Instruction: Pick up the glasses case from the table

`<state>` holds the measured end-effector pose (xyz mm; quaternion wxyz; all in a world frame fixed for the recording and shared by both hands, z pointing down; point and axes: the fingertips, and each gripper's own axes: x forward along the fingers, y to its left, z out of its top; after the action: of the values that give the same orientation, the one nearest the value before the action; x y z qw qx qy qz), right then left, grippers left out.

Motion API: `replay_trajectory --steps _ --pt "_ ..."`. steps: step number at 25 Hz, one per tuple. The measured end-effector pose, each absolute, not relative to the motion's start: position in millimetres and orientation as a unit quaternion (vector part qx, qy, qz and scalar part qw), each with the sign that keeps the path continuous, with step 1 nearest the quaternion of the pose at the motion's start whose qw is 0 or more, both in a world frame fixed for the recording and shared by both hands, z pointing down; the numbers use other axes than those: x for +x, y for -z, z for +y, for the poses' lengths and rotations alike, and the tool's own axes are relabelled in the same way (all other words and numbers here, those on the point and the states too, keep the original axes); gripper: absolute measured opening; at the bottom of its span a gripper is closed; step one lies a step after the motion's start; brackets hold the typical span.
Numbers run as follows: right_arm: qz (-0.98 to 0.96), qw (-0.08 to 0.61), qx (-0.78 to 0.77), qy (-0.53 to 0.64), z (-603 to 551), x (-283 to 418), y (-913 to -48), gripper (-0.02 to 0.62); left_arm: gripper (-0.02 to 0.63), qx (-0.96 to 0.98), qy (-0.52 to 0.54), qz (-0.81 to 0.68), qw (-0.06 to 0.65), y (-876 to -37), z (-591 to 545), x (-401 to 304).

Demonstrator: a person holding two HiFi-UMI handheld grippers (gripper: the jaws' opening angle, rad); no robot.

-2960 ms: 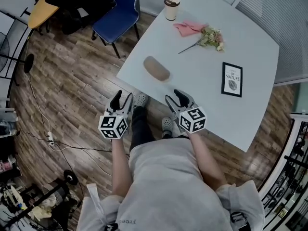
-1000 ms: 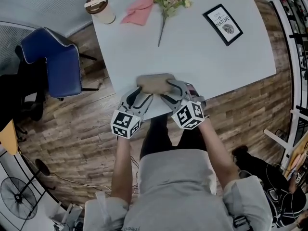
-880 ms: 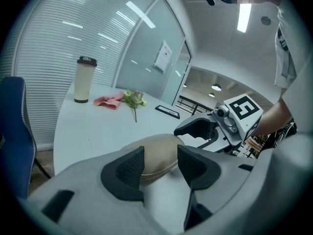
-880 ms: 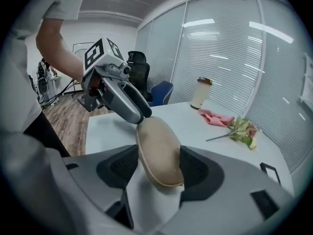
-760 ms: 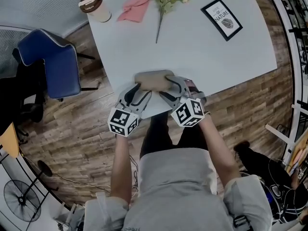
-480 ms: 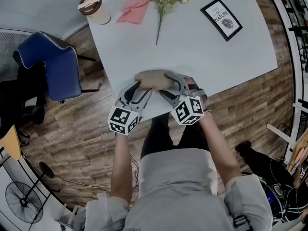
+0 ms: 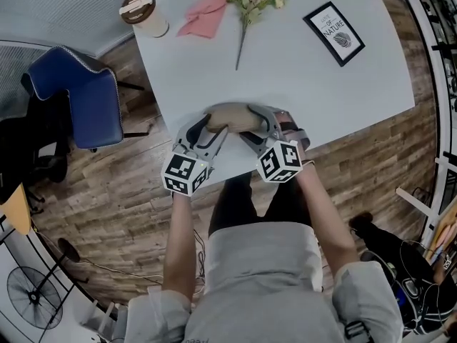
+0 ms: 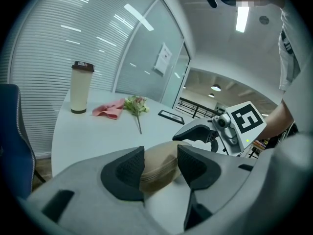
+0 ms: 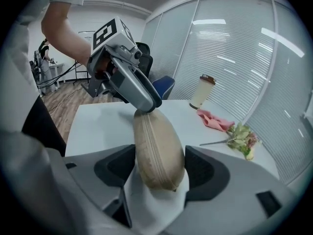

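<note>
Tan zippered glasses case (image 7: pixel 232 118): left gripper (image 8: pixel 160 161) fingers pinch it, right gripper's (image 9: pixel 159 166) just widened around it.

the glasses case (image 7: pixel 230 117) is a tan oblong shell with rounded ends, and it is closed. a seam runs along its length on the upper side. it sits crosswise near the front edge of the white table (image 7: pixel 307 70).

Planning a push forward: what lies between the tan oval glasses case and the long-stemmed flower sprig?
Nothing: the white table is bare between the tan oval glasses case and the long-stemmed flower sprig, as the head view shows.
</note>
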<state>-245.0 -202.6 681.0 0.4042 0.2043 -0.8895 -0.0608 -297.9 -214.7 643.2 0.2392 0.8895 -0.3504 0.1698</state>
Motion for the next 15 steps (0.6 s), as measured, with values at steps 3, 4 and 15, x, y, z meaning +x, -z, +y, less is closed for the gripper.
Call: replay_trajectory --steps 3,4,15 --pt "-0.887 0.407 0.21 0.061 -208 -245 -682 0.298 0.199 0.889 -0.172 -0.352 0.237 -643 -220 -298" --pt "-0.886 0.407 0.212 0.062 -209 -244 -683 0.298 0.199 0.889 -0.171 -0.353 0.238 -644 -221 -298" --pt "-0.872 0.421 0.231 0.092 -228 -242 -690 0.264 0.199 0.88 -0.128 -0.371 0.267 -645 -240 -301"
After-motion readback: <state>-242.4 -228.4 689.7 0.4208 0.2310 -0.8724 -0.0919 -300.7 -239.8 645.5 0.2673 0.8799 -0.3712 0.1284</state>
